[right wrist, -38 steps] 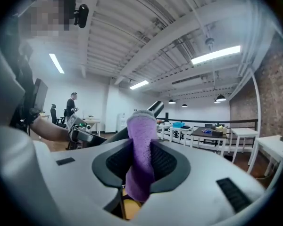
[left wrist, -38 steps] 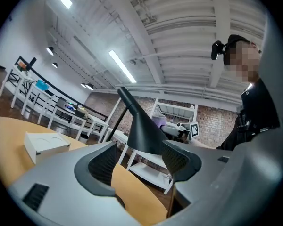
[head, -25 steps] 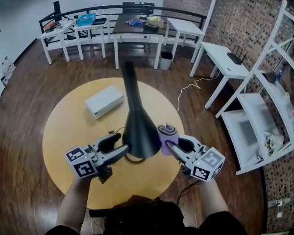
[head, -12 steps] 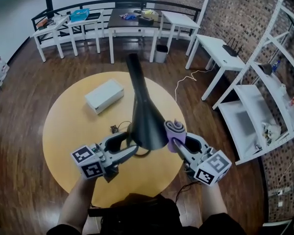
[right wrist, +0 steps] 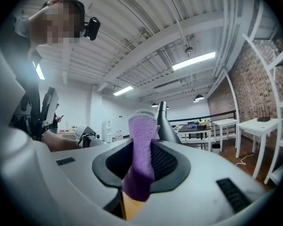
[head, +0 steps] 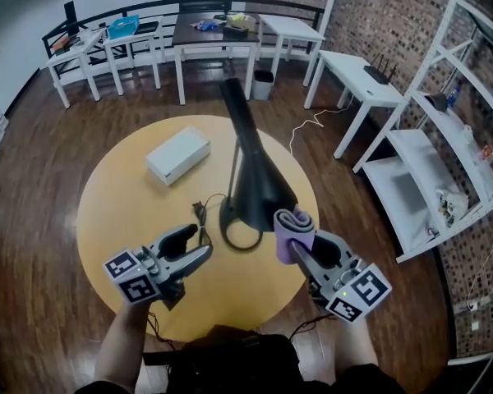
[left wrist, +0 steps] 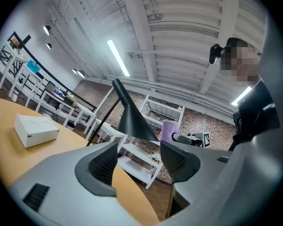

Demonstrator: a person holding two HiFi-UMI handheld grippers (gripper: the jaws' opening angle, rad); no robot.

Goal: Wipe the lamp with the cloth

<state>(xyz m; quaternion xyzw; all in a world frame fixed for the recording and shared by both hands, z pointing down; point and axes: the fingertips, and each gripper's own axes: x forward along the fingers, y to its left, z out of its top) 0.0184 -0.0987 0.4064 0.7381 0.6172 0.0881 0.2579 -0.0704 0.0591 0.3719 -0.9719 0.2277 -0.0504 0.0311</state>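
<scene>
Two grippers flank a black lamp (head: 261, 189) that stands on the round yellow wooden table (head: 115, 187), a little toward the table's right side in the head view. The lamp has a matte cone shade, wide at the bottom rim and narrowing to a long thin neck that leans away toward the room's far tables. A slim stem runs from the neck down to a ring-shaped base lying flat on the wood, and a dark cable (head: 199, 212) lies just beside that ring. The right gripper (head: 296, 249) has its jaws closed on a purple cloth (head: 292, 232). The cloth is a fuzzy, folded strip pinched between the ribbed pads, and its rounded top sticks up past the fingertips (its lower end hangs below them in the right gripper view). The cloth sits just beside the shade's lower rim on the right. Whether it actually touches the shade cannot be told. The left gripper (head: 199, 241) is held to the left of the base with its jaws apart and nothing between them. Across the table, well apart from the lamp, lies a white box (head: 177, 155).
</scene>
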